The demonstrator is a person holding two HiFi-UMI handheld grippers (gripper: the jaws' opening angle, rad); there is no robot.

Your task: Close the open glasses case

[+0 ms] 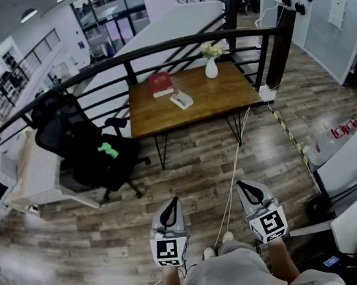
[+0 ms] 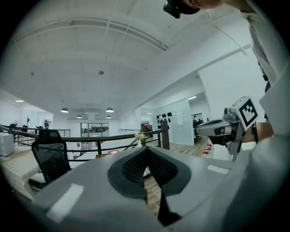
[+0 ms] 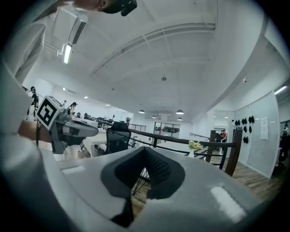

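The glasses case, pale and lying open, rests on a wooden table far ahead of me across the floor. Both grippers hang low in the head view, well short of the table. My left gripper is shut with nothing in it, and its pads meet at the tips in the left gripper view. My right gripper is likewise shut and empty, its tips touching in the right gripper view. Each gripper view also catches the other gripper off to the side. The case is too small to make out in the gripper views.
A red book and a white vase of flowers share the table. A black office chair stands left of it. A black railing runs behind. A white cable trails over the wood floor. White desks flank both sides.
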